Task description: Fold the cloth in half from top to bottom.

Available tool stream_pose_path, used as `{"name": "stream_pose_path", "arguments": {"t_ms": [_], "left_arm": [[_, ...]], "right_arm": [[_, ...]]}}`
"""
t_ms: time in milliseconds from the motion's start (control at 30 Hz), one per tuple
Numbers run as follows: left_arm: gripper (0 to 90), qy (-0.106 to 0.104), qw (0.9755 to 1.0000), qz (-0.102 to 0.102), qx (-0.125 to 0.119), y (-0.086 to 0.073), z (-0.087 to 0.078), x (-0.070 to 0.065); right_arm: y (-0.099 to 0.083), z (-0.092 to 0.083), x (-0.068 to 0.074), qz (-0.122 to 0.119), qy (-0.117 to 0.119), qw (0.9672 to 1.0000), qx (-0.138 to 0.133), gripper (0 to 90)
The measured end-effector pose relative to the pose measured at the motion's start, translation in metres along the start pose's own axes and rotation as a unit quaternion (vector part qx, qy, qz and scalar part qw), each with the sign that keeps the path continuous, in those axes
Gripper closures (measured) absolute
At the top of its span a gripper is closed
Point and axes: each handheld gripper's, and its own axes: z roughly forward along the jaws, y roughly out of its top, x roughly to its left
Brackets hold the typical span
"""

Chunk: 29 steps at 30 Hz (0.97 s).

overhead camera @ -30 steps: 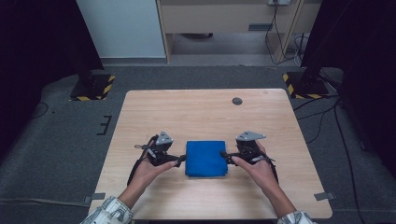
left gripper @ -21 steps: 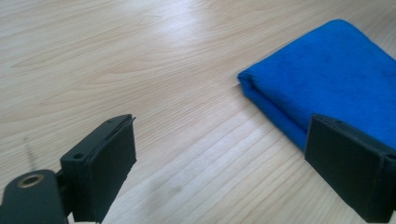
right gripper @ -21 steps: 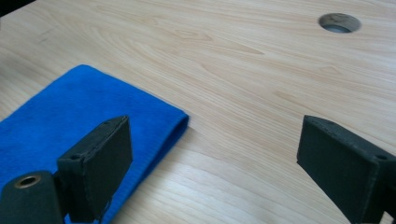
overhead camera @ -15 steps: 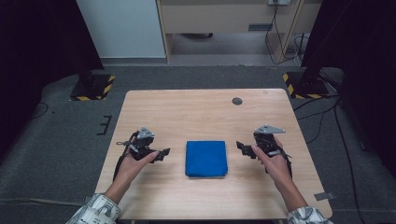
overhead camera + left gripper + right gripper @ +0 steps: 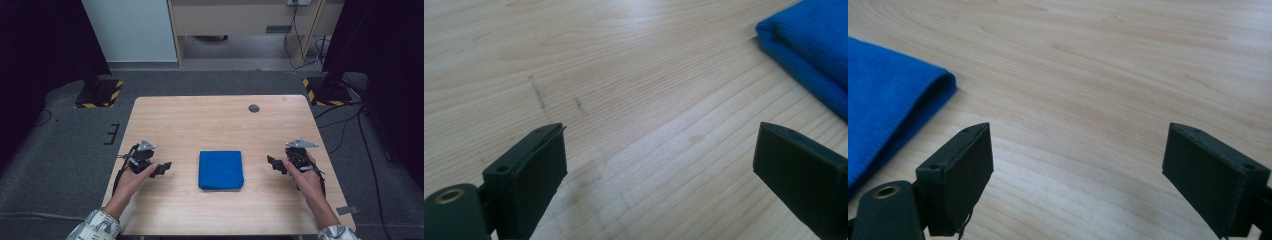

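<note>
The pale wooden rectangular table (image 5: 200, 125) carries a folded blue cloth square (image 5: 221, 169) near its centre, and a small dark round disc (image 5: 254, 108) toward one o'clock.

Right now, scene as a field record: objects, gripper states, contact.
surface: light wooden table
main object: folded blue cloth, lying flat near the table's middle, between the two grippers
other object: small dark round disc on the table's far side
left gripper: jaws open, nothing held, apart from the cloth, left of it
right gripper: jaws open, nothing held, apart from the cloth, right of it
contact: neither gripper touches the cloth
cloth state: neatly folded, roughly square, edges aligned
</note>
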Motion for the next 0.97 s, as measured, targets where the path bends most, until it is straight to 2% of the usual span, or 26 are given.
{"name": "stream_pose_path", "arguments": {"t_ms": [67, 133, 233, 267, 433, 567, 600, 667, 700, 733, 800, 900, 967], "left_arm": [[6.4, 0.003, 1.0000, -0.005, 0.002, -0.001, 0.001, 0.002], [6.5, 0.009, 0.9999, -0.009, 0.007, -0.003, 0.005, 0.008], [6.5, 0.014, 0.9998, -0.011, 0.007, -0.003, 0.009, 0.011], [6.5, 0.019, 0.9997, -0.009, 0.009, -0.003, 0.014, 0.012], [7.1, 0.039, 0.9991, -0.004, 0.013, -0.003, 0.024, 0.014], [6.6, 0.051, 0.9986, 0.007, 0.013, -0.003, 0.030, 0.013], [5.7, 0.051, 0.9986, 0.007, 0.013, -0.003, 0.030, 0.013], [5.5, 0.053, 0.9986, 0.006, 0.002, -0.003, 0.033, 0.013], [4.9, 0.053, 0.9986, 0.006, 0.002, -0.003, 0.033, 0.013], [3.6, 0.050, 0.9987, 0.008, -0.004, -0.003, 0.035, 0.012], [2.9, 0.052, 0.9986, 0.009, -0.003, -0.003, 0.035, 0.012], [2.7, 0.052, 0.9986, 0.008, -0.002, -0.003, 0.036, 0.012], [2.2, 0.053, 0.9986, 0.007, -0.002, -0.003, 0.036, 0.011]], "right_arm": [[-0.002, 0.000, -0.002, 0.000, -0.003, 1.0000, 0.003, 13.0], [-0.006, 0.002, -0.012, 0.011, -0.013, 0.9998, 0.008, 13.2], [-0.009, 0.005, -0.018, 0.017, -0.023, 0.9995, 0.011, 13.7], [-0.011, 0.008, -0.024, 0.025, -0.031, 0.9991, 0.017, 13.9], [-0.016, 0.017, -0.033, 0.036, -0.062, 0.9970, 0.027, 13.2], [-0.016, 0.020, -0.037, 0.047, -0.085, 0.9951, 0.021, 11.5], [-0.015, 0.020, -0.038, 0.048, -0.092, 0.9943, 0.024, 10.2], [-0.014, 0.023, -0.036, 0.031, -0.103, 0.9936, 0.036, 8.3], [-0.014, 0.023, -0.036, 0.031, -0.103, 0.9936, 0.036, 8.3], [-0.013, 0.025, -0.033, 0.017, -0.096, 0.9943, 0.042, 7.4], [-0.012, 0.027, -0.030, 0.008, -0.087, 0.9953, 0.044, 6.3], [-0.012, 0.028, -0.027, 0.007, -0.084, 0.9953, 0.047, 3.2], [-0.013, 0.027, -0.026, 0.019, -0.095, 0.9940, 0.049, 1.1]]}}
